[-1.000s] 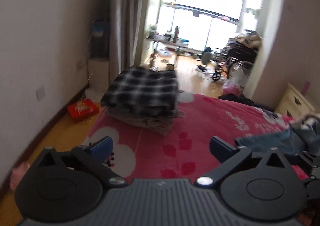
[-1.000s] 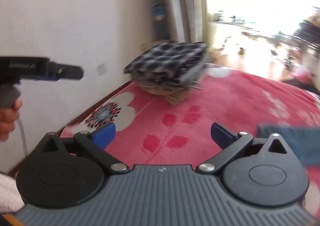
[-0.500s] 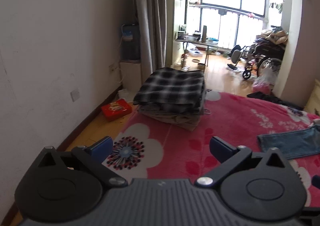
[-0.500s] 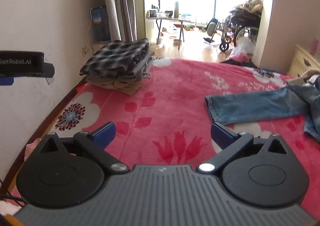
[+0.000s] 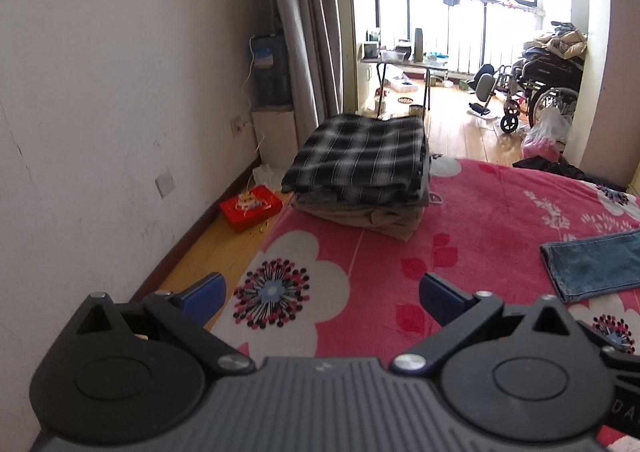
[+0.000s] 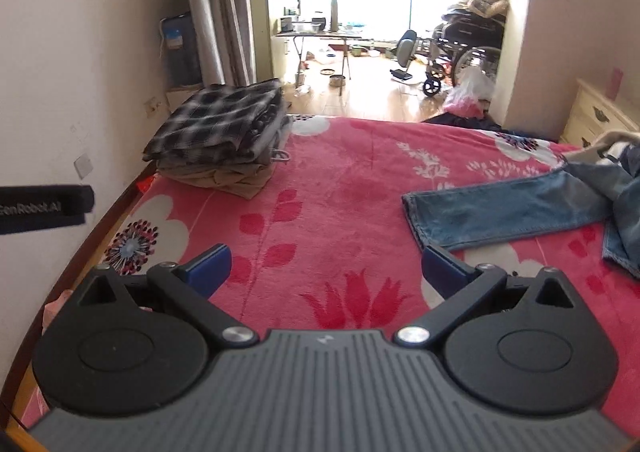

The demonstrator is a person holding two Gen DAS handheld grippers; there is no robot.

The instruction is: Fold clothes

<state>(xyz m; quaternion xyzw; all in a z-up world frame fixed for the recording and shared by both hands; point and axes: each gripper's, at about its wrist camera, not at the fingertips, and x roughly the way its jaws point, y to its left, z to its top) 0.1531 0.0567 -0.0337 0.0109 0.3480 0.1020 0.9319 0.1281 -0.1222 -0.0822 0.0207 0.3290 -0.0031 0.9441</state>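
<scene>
A pink flowered bed point(image 6: 344, 180) is carrying jeans point(image 6: 500, 208) lying flat at its right and a folded stack point(image 6: 224, 136) sitting at the far left corner. The left hand-held gripper point(image 5: 320, 294) and right hand-held gripper point(image 6: 324, 272) are hovering released, grasping nothing.

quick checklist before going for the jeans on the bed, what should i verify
1. Left gripper open and empty: ok.
2. Right gripper open and empty: ok.
3. Jeans lying loose on the pink blanket, leg hem reachable: ok.
4. Blanket between the right gripper and the hem free of other items: ok.
5. Folded stack with the plaid shirt on top sits apart from the jeans: ok.
6. Waistband end of the jeans spread flat: cannot tell, it runs out of frame, bunched.
</scene>
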